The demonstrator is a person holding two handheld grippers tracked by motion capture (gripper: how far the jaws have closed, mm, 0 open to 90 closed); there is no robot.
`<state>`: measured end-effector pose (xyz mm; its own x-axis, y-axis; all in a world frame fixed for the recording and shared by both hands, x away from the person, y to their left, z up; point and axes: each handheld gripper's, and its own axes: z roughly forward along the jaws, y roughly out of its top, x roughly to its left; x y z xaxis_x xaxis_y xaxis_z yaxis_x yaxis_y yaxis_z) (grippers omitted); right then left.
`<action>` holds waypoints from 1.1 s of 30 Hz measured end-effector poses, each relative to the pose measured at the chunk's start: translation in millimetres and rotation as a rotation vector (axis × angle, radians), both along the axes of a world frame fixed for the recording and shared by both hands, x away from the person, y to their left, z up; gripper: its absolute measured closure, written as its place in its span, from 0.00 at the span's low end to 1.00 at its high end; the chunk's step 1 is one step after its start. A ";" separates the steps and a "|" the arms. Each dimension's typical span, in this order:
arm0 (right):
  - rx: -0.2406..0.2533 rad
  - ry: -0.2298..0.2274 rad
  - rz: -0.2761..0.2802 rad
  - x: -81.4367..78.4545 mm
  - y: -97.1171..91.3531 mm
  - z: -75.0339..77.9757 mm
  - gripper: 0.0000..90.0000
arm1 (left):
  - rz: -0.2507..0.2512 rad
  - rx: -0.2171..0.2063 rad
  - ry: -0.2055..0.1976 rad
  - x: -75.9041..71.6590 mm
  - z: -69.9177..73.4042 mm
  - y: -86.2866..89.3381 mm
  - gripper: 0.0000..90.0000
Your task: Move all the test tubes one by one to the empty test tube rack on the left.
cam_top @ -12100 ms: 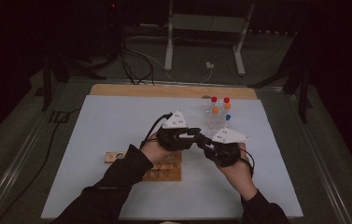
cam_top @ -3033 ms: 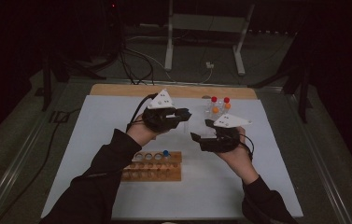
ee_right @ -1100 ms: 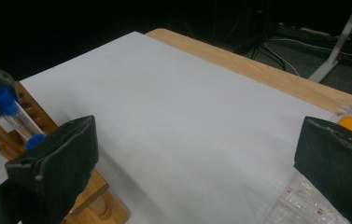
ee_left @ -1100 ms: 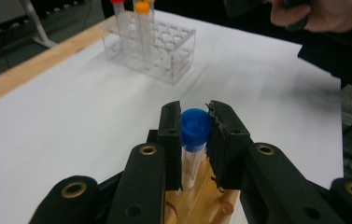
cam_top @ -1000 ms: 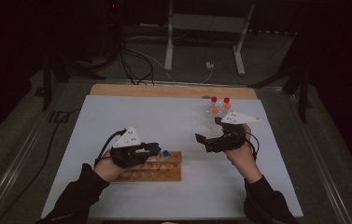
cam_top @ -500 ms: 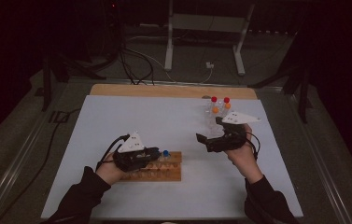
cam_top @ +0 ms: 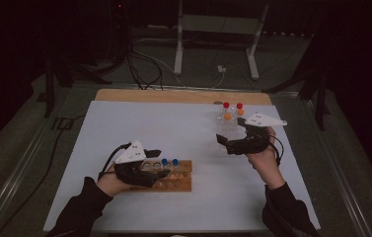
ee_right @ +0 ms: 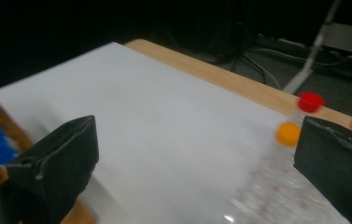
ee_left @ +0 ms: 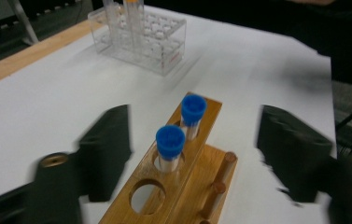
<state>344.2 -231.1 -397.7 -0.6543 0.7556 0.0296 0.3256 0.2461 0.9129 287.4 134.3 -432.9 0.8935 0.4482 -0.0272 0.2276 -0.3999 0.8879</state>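
Dim room, lit tabletop; gripper views motion-blurred.

A: Is any text, label, brand or number legible on the clear rack (ee_left: 141, 39) or the wooden rack (ee_left: 173, 172)?

B: None. Faint reddish marks on the clear rack's wall are too blurred to read; the blue caps (ee_left: 170, 140) and the wooden rack are blank.

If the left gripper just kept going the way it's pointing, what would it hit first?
Probably the nearer blue-capped tube in the wooden rack. The left gripper, whose jaws have just been opening, straddles the rack without touching that tube.
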 end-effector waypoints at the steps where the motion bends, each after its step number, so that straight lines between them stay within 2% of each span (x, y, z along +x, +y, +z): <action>1: -0.005 0.005 -0.008 3.1 -3.1 -1.5 0.00 | 0.008 -0.004 0.004 0.0 1.1 0.4 0.24; 3: -0.005 0.017 -0.017 9.1 -10.0 -6.0 0.00 | 0.016 -0.014 0.011 0.3 2.4 1.2 0.18; 5: -0.036 0.026 -0.049 14.8 -13.5 -11.7 0.00 | 0.034 -0.021 0.021 1.4 3.3 1.8 0.08; 8: -0.074 0.058 -0.094 24.9 -17.3 -24.7 0.06 | 0.043 -0.042 0.020 2.1 4.5 4.3 0.02; 10: -0.089 0.080 -0.116 31.9 -17.8 -35.2 0.11 | 0.040 -0.051 0.016 2.2 5.8 5.7 0.02; 15: -0.090 0.113 -0.146 46.1 -17.3 -49.6 0.42 | 0.051 -0.066 0.011 1.9 7.4 7.7 0.02; 19: -0.079 0.136 -0.196 57.2 -17.0 -54.4 0.54 | 0.051 -0.071 0.007 1.9 8.5 9.1 0.02; 29: -0.147 0.148 -0.241 75.5 -6.6 -64.5 0.69 | 0.047 -0.067 0.012 1.9 8.0 9.3 0.02; 33: -0.143 0.151 -0.242 80.6 -4.1 -64.8 0.72 | 0.045 -0.067 0.015 2.1 8.1 9.8 0.02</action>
